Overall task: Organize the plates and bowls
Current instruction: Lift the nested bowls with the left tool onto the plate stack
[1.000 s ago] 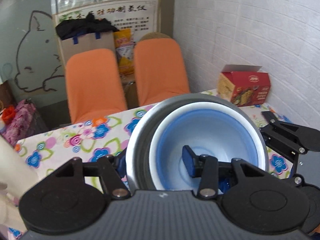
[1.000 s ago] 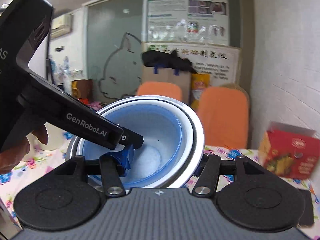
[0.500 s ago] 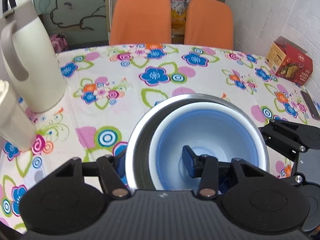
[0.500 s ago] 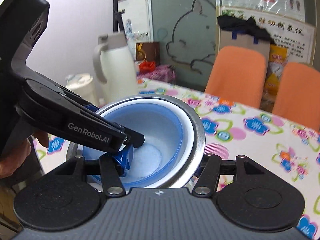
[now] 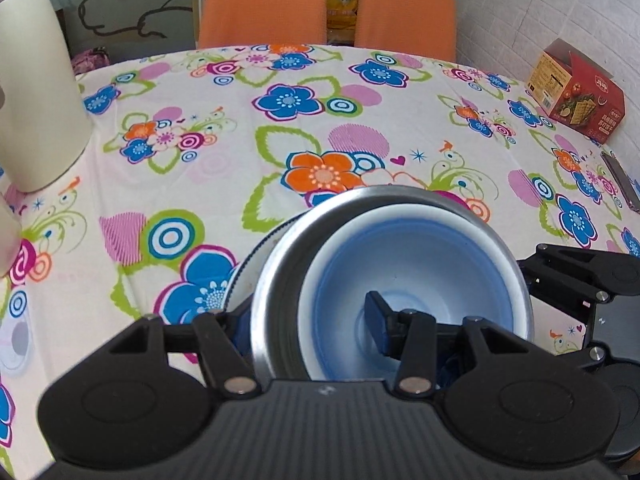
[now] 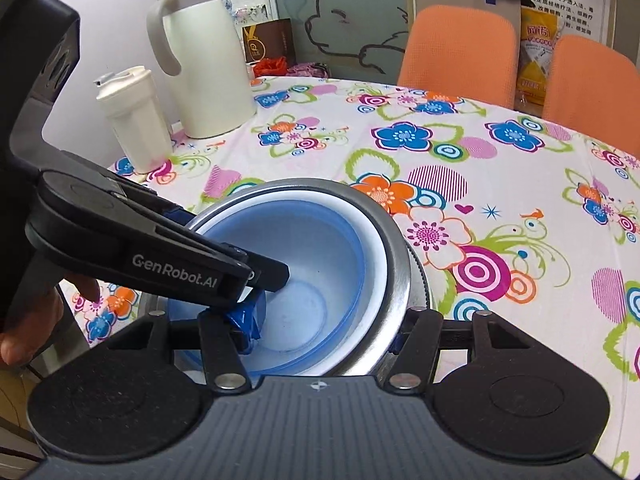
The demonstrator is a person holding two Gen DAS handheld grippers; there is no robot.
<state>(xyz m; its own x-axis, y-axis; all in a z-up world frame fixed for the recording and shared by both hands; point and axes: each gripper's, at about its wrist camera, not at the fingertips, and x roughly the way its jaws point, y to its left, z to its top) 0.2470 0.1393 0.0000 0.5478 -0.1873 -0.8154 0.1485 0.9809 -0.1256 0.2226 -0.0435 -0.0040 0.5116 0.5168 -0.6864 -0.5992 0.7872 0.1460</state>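
Observation:
A stack of nested bowls, a blue bowl (image 5: pixel 420 264) inside a white one inside a steel bowl (image 5: pixel 276 280), is held by both grippers low over the flowered table. A plate edge (image 5: pixel 240 276) shows just under the stack; it also shows in the right wrist view (image 6: pixel 424 280). My left gripper (image 5: pixel 308 320) is shut on the stack's left rim, one finger inside the blue bowl. My right gripper (image 6: pixel 324 332) is shut on the rim of the stack (image 6: pixel 396 264) from the other side, one finger inside the blue bowl (image 6: pixel 320 248).
A cream thermos jug (image 6: pixel 200 52) and a cream tumbler (image 6: pixel 132 116) stand at the table's left. A red snack box (image 5: pixel 576 92) and a dark phone (image 5: pixel 620 180) lie at the right. Two orange chairs (image 5: pixel 260 0) stand behind the table (image 5: pixel 200 128).
Both grippers have carried the bowl stack down from high over the table to just above the tablecloth. The grips have not changed.

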